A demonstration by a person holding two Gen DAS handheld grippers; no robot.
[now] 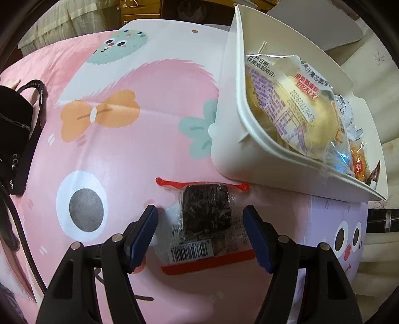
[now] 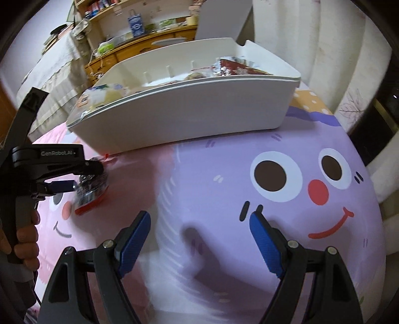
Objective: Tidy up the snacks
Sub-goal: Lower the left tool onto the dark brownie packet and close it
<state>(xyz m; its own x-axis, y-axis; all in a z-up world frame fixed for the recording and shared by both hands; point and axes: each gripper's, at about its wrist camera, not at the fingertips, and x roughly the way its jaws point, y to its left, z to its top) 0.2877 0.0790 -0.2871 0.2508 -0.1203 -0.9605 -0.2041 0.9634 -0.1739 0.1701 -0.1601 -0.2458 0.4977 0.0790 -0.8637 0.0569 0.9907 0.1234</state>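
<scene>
Left gripper (image 1: 200,219) downward, fingers astride snack packet (image 1: 205,216).

I am in a home bedroom: cartoon bedding (image 2: 249,174) lies below my gripper (image 2: 200,239), cluttered wooden shelves (image 2: 139,32) beyond it.

I work over a surface spread with a cartoon-printed cloth (image 2: 224,174), pink on one side and lilac on the other, with big eyes, a bow and smiling faces on it. Behind it I see a wooden cabinet (image 2: 139,49) with drawers and a shelf crowded with small items, among them a blue paper bag (image 2: 136,23). A pale lace-edged cloth (image 2: 52,74) covers furniture beside the cabinet. Cream curtains (image 2: 331,49) with a faint branch print hang along one side. A black bag (image 1: 17,139) with a strap lies on the pink cloth. Lighting is dim and indoor.
</scene>
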